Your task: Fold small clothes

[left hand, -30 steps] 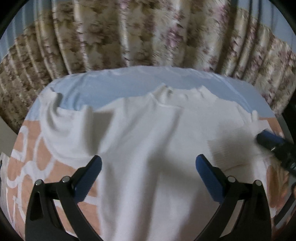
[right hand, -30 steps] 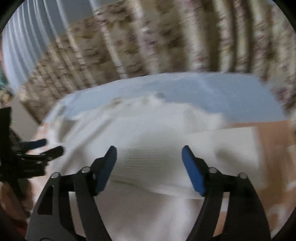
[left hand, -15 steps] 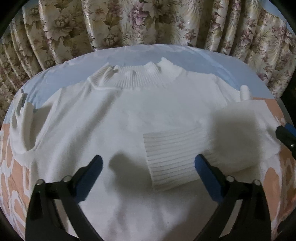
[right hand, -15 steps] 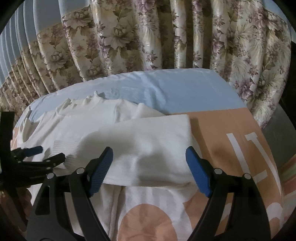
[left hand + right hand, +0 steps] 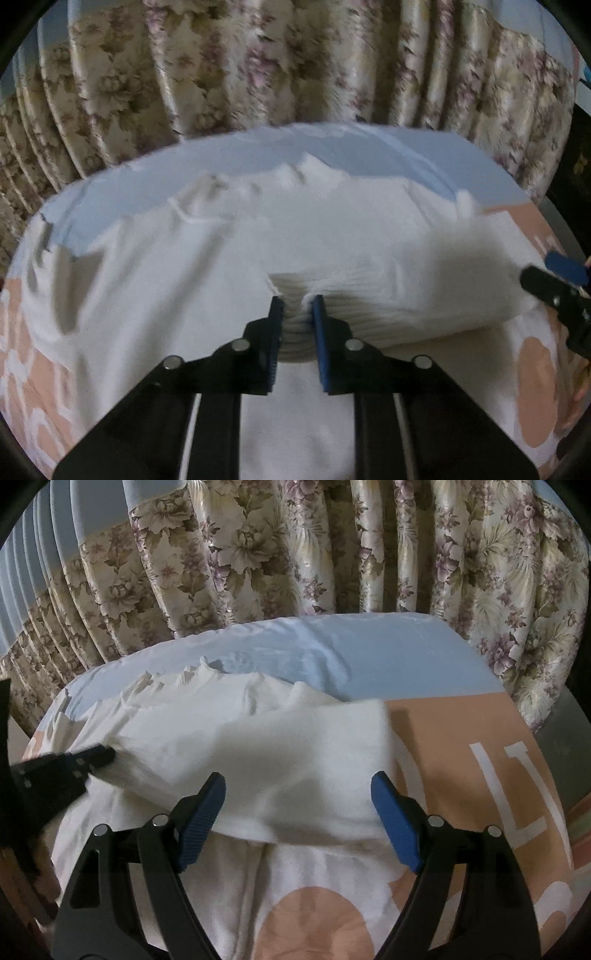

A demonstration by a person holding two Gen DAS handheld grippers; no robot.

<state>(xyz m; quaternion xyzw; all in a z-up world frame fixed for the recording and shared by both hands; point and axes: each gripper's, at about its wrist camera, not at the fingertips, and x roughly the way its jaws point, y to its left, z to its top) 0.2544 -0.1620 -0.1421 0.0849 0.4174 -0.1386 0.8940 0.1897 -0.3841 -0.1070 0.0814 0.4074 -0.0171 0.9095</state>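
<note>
A small white knit sweater [image 5: 229, 258] lies flat on the bed, collar toward the curtain. Its right sleeve [image 5: 424, 291] is folded across the chest. My left gripper [image 5: 297, 314] is shut on the ribbed cuff [image 5: 295, 295] of that sleeve. My right gripper [image 5: 297, 805] is open, just above the folded sleeve [image 5: 288, 753] near the sweater's right edge, holding nothing. The left gripper [image 5: 99, 757] shows at the left of the right wrist view, pinching the cuff. The right gripper [image 5: 554, 273] shows at the right edge of the left wrist view.
The bed cover [image 5: 461, 753] is orange with white letters and shapes, with a pale blue sheet [image 5: 369, 653] at the far end. A floral curtain [image 5: 295, 554] hangs right behind the bed. The bed's right edge [image 5: 554, 738] drops off beside the sweater.
My left gripper has moved forward and shut on the sleeve's ribbed cuff; it was open half a second ago. My right gripper stays open over the folded sleeve.
</note>
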